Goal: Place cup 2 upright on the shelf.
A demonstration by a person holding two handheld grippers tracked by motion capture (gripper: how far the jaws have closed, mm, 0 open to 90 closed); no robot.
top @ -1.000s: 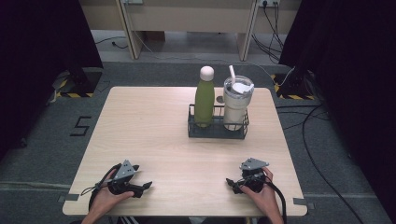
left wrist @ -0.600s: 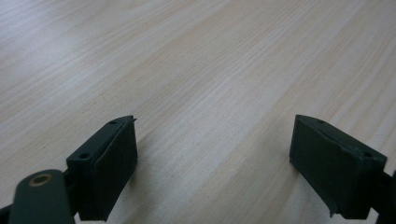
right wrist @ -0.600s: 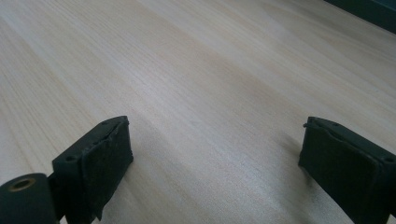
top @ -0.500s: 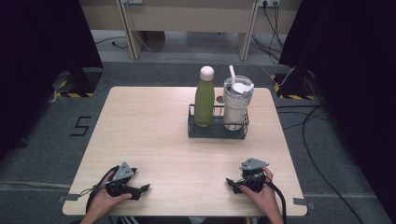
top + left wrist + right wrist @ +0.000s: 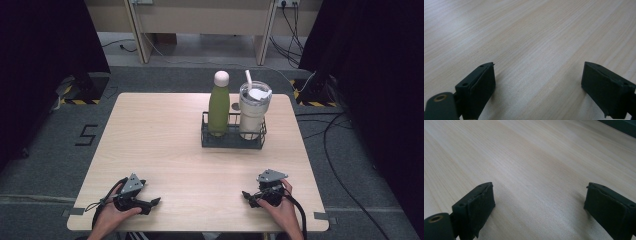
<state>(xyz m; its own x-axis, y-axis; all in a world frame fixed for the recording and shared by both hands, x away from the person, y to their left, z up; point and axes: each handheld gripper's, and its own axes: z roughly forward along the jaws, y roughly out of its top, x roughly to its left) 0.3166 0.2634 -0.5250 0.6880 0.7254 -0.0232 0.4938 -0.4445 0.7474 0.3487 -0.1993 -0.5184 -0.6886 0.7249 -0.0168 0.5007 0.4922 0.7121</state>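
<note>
Pale wood worktop [image 5: 165, 145]: left claw [image 5: 150, 204] and right claw [image 5: 248, 196] at near edge, both spread wide, gripping nothing.

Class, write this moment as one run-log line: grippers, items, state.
left gripper: open, empty, near table edge | right gripper: open, empty | green bottle and tumbler: upright in wire caddy | contact: none

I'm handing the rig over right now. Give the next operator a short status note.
Left gripper: open, empty, low over the table near its front edge.
Right gripper: open, empty, also near the front edge.
Green bottle and white tumbler stand upright side by side in the black wire caddy at the far middle.
Done: nothing gripped.
Left: reach forward to the caddy.
</note>
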